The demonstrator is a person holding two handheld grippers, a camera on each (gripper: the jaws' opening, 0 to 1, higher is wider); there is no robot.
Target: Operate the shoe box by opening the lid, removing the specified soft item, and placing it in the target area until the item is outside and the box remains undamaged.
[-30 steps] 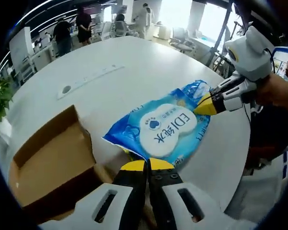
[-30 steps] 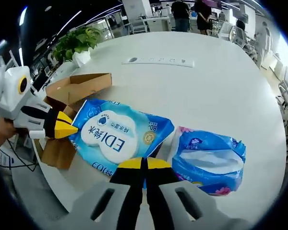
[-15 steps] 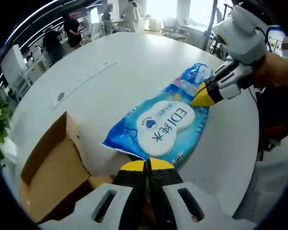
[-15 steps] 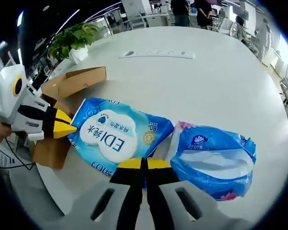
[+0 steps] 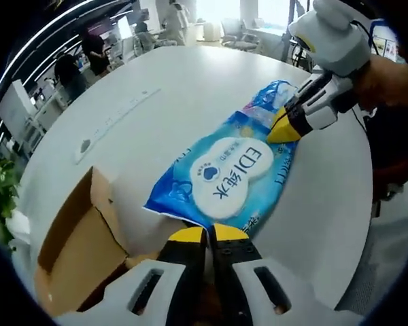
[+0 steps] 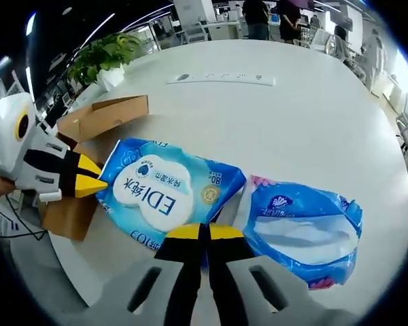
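Observation:
A blue wet-wipes pack [image 5: 224,178] [image 6: 164,193] with a white label is stretched flat between my two grippers above the white table. My left gripper [image 5: 204,234] is shut on one end of it, seen from the other side as yellow tips [image 6: 88,184]. My right gripper [image 6: 203,231] is shut on the opposite end, with its yellow tips [image 5: 283,129] on the pack's far edge. The open cardboard shoe box [image 5: 75,244] [image 6: 88,129] stands beside the left gripper, its flap raised.
A blue tissue pack [image 6: 299,224] [image 5: 270,95] lies on the round white table [image 6: 292,115] next to the wipes. A white power strip [image 6: 221,79] [image 5: 115,119] lies farther back. A potted plant [image 6: 105,58] stands at the table edge. People stand in the office behind.
Both grippers keep their hold on the wipes pack. The left view has shifted, so the box sits lower left and the right gripper appears higher.

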